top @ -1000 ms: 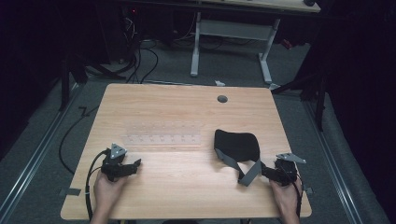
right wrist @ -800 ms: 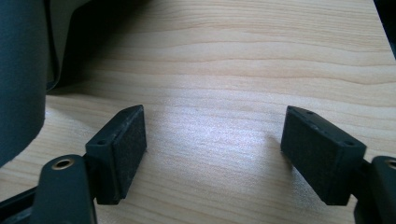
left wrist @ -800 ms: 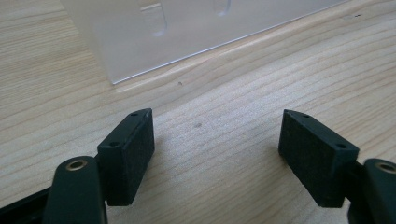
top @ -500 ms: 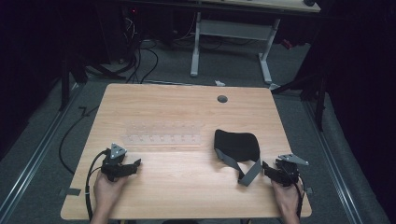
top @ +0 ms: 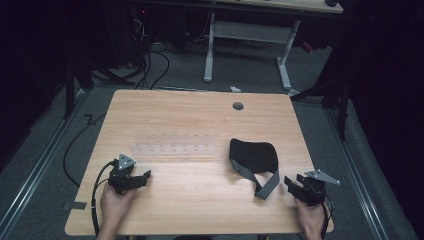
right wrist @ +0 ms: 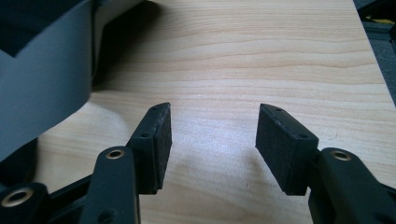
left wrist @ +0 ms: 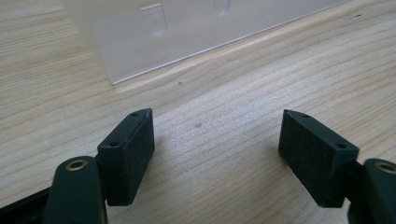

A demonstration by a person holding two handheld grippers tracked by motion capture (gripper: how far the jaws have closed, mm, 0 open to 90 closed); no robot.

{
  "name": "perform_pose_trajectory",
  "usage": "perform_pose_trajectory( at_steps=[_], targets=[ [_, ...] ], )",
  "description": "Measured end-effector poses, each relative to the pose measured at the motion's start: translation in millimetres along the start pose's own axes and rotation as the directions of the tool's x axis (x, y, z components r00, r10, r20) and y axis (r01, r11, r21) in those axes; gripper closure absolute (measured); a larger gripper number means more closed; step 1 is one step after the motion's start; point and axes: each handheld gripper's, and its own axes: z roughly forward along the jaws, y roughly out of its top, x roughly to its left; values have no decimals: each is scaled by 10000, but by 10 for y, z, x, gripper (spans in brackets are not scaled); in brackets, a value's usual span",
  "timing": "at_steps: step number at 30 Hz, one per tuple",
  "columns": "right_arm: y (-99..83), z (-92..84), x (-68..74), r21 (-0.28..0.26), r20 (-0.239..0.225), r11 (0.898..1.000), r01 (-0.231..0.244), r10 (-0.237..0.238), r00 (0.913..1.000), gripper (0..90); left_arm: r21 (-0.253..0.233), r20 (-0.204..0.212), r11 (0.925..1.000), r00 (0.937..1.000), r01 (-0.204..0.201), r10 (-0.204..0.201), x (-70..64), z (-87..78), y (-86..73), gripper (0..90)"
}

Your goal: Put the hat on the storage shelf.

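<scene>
A black eye mask point(top: 254, 155) with a grey strap point(top: 266, 184) lies on the right half of the wooden table point(top: 200, 115). A clear plastic strip point(top: 172, 149) with small slots lies at mid-table, left of the mask. My left gripper point(top: 146, 175) rests near the front left, open, with nothing between its jaws; its own view point(left wrist: 217, 149) has the clear strip point(left wrist: 196, 32) just ahead. My right gripper point(top: 288, 182) sits at the front right, open and empty point(right wrist: 212, 135), close beside the strap's loop point(right wrist: 42, 88).
A round cable hole point(top: 238, 106) is near the table's far edge. Behind the table stands a white desk frame point(top: 247, 40) with cables on the floor point(top: 150, 60). Black cables trail from both grippers off the front edge.
The right gripper has shifted slightly; the left gripper and the objects have stayed put.
</scene>
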Motion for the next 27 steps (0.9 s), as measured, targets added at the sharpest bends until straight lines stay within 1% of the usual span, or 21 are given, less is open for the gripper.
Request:
perform_pose_trajectory(
  at_steps=[4,8,14,15,18,23,27],
  targets=[
    [-27,-93,11,-184,-89,9998,67,-68,9999,475,0,0,10000,10000,0,0,0,0,0,272],
    [-49,-203,32,-429,-293,9990,-82,70,9995,483,1,-2,10000,10000,0,0,0,0,0,272],
    [-47,-318,80,-716,-921,9971,-264,198,9956,482,-1,-2,10000,10000,0,0,0,0,0,272],
    [-39,-331,96,-735,-982,9969,-275,202,9950,481,-1,-3,10000,10000,2,-2,-1,0,0,272],
    [2,-367,155,-884,-1124,9960,-114,14,9937,480,1,-8,10000,10000,-3,3,-1,0,0,272],
    [88,-402,236,-1019,-1708,9944,-272,94,9853,465,1,-15,10000,10000,-6,6,-1,0,0,272],
    [161,-371,287,-1040,-1876,9943,-241,42,9822,462,0,-14,10000,10000,-6,6,-1,0,0,272]
  ],
)
